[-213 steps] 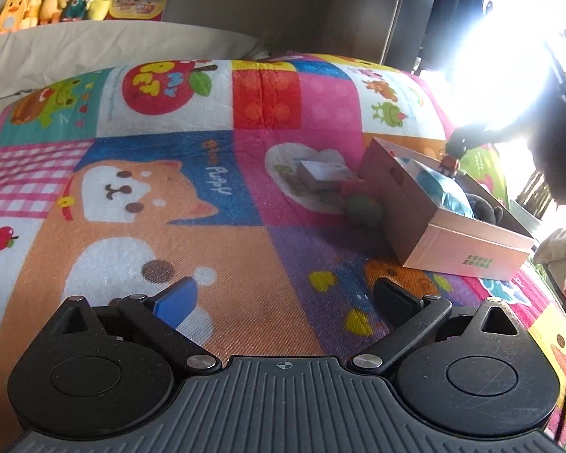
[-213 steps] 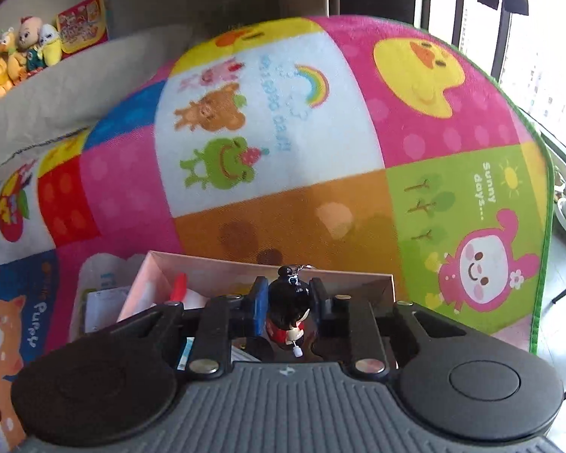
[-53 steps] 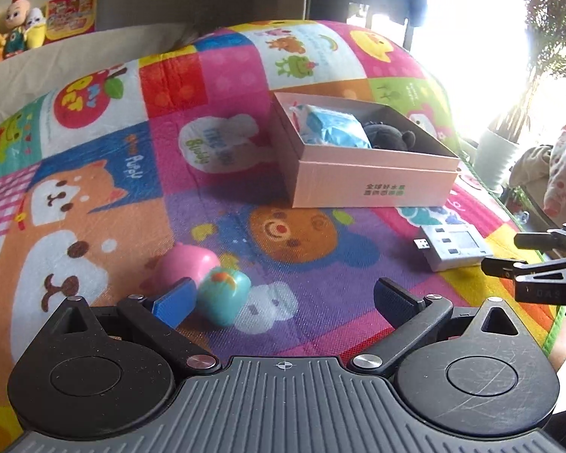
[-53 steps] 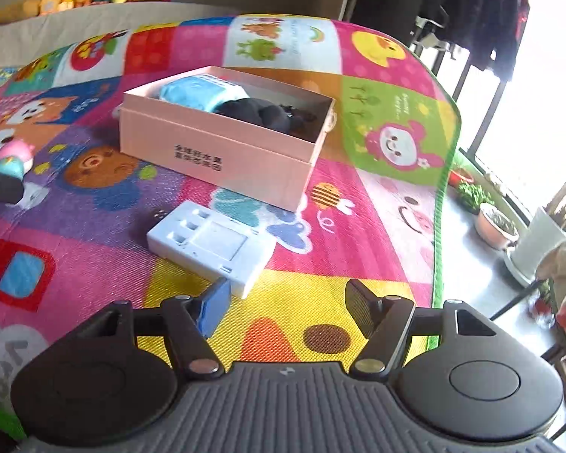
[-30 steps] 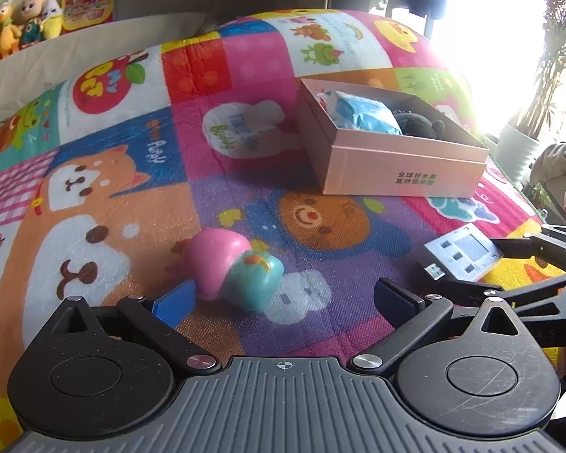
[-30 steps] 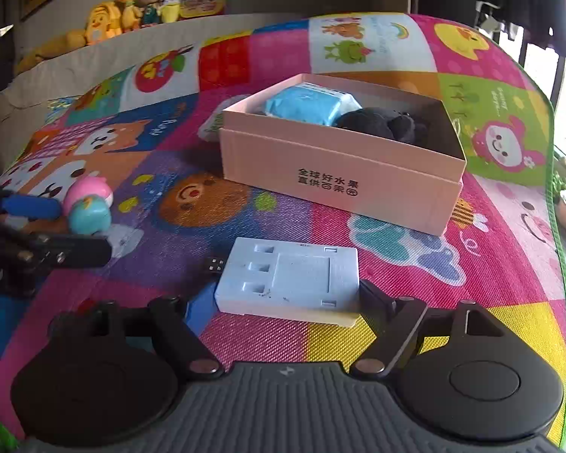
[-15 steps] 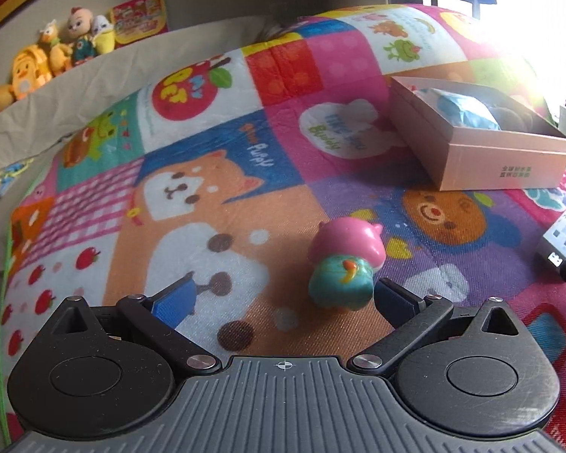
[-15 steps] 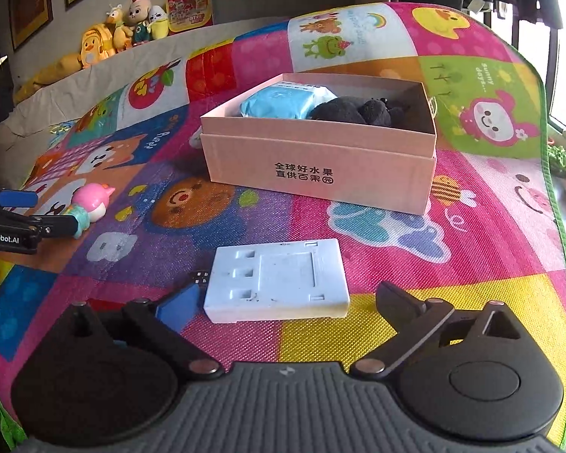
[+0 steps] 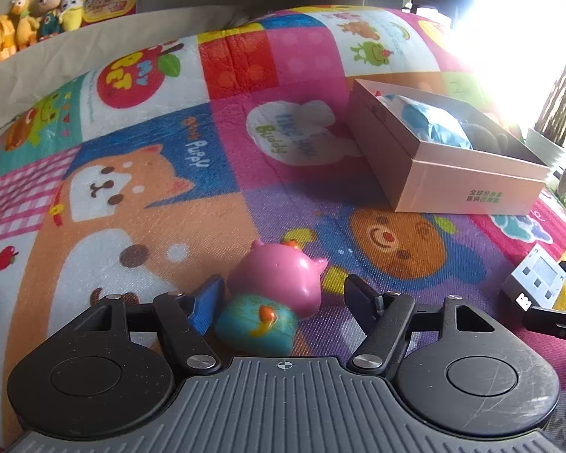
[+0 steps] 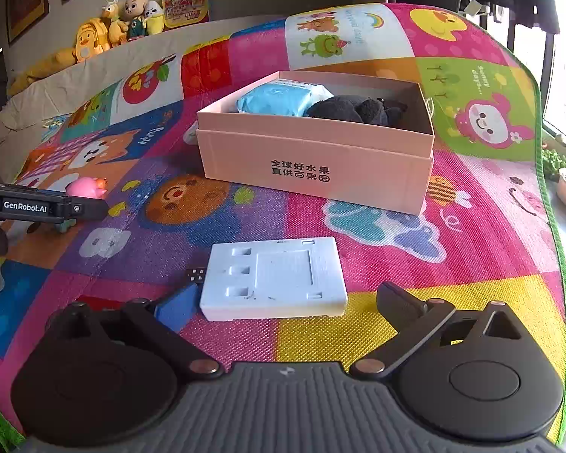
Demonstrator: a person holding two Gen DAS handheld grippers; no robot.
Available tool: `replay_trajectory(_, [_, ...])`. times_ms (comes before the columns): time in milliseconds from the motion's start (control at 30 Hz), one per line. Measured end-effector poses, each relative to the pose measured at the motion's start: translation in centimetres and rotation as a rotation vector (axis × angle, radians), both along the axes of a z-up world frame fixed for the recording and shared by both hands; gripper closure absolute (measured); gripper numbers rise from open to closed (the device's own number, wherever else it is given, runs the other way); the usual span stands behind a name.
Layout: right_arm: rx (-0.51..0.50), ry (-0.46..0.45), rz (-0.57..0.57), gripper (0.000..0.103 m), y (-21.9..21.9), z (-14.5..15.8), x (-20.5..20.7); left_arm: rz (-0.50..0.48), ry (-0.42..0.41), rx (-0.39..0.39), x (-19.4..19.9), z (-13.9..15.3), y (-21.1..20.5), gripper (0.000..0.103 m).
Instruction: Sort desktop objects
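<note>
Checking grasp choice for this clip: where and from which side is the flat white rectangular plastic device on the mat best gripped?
Grip the flat white rectangular plastic device across its two short ends, coming in low from its near long edge. It lies flat on the colourful play mat, and the open right tool already straddles its length.

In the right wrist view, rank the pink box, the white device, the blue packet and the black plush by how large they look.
1. pink box, clearly largest.
2. white device, though it lies nearer the camera, which inflates it.
3. blue packet and black plush: look alike, both partly hidden by the box wall, so unranked.
</note>
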State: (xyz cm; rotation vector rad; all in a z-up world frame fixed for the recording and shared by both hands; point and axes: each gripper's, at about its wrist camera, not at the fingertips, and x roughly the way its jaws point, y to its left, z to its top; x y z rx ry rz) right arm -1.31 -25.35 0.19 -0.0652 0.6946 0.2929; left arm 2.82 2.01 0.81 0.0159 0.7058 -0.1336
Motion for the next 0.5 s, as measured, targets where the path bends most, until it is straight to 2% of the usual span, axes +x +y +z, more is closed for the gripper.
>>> replay_trajectory(67, [-0.026,-0.001,0.000,0.003,0.4,-0.1,0.0,-0.008,-0.008,0.009,-0.2,0.0,-0.2,0.049])
replay_trajectory(400, [-0.036,0.009,0.049,0.002,1.6,0.1,0.3,-0.090,0.009,-0.019,-3.6,0.4,-1.2,0.048])
replay_trajectory(467, [-0.012,-0.025,0.036,0.002,1.0,0.8,0.3,-0.097,0.006,-0.025,-4.0,0.7,-1.3,0.046])
replay_trajectory(500, [-0.001,-0.058,0.016,0.002,0.3,1.5,0.3,-0.097,0.007,-0.049,-3.9,1.1,-1.1,0.041])
